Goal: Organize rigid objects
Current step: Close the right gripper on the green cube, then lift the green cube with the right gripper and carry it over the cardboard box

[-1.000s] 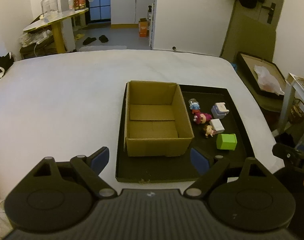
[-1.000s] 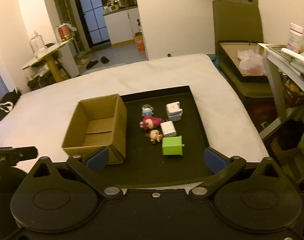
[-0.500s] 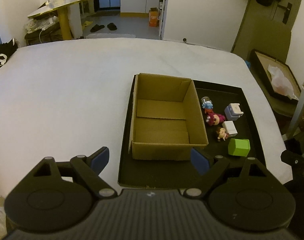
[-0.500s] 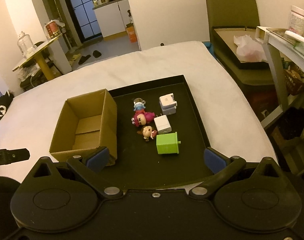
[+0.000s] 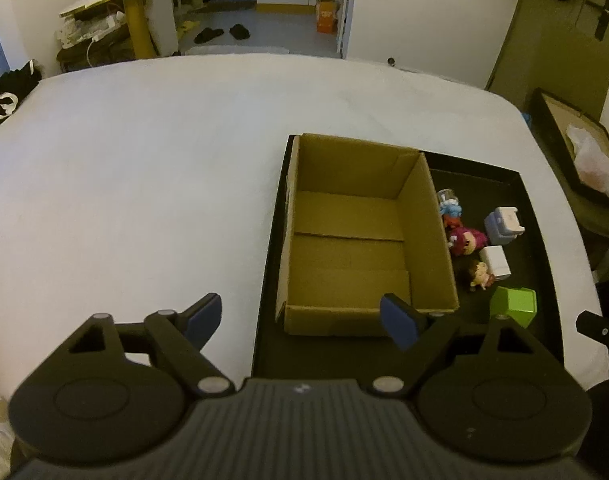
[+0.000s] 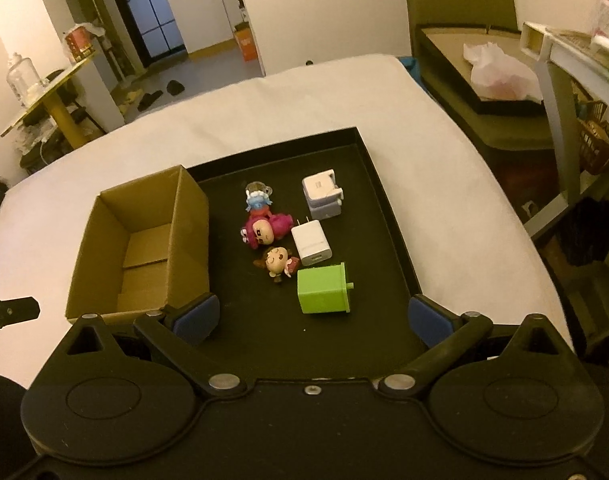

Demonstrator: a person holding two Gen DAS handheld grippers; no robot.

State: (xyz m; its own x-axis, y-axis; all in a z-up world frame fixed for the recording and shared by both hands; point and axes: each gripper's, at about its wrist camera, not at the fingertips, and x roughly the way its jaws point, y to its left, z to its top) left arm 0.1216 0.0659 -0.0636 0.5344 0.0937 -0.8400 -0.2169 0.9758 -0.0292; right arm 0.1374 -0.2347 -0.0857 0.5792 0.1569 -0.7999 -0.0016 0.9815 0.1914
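Note:
An empty open cardboard box [image 5: 356,236] [image 6: 144,240] stands on the left half of a black tray [image 6: 388,216] [image 5: 536,216] on a white surface. To its right lie a green cube plug [image 6: 323,289] [image 5: 513,305], a white charger [image 6: 311,242], a lavender-white adapter [image 6: 322,194], a pink doll [image 6: 266,231], a small brown-haired doll [image 6: 276,263] and a blue figurine [image 6: 257,199]. My left gripper [image 5: 300,322] is open and empty at the box's near edge. My right gripper [image 6: 312,318] is open and empty just short of the green plug.
The tray sits on a wide white bed-like surface [image 5: 144,168]. Right of it stand a second black tray with a plastic bag [image 6: 500,72] and a white shelf frame [image 6: 560,64]. A yellow-legged table [image 5: 136,12] stands beyond the far edge.
Both grippers have moved forward and lower toward the tray; the box and the toys look larger. Both stay open. Nothing on the tray has moved.

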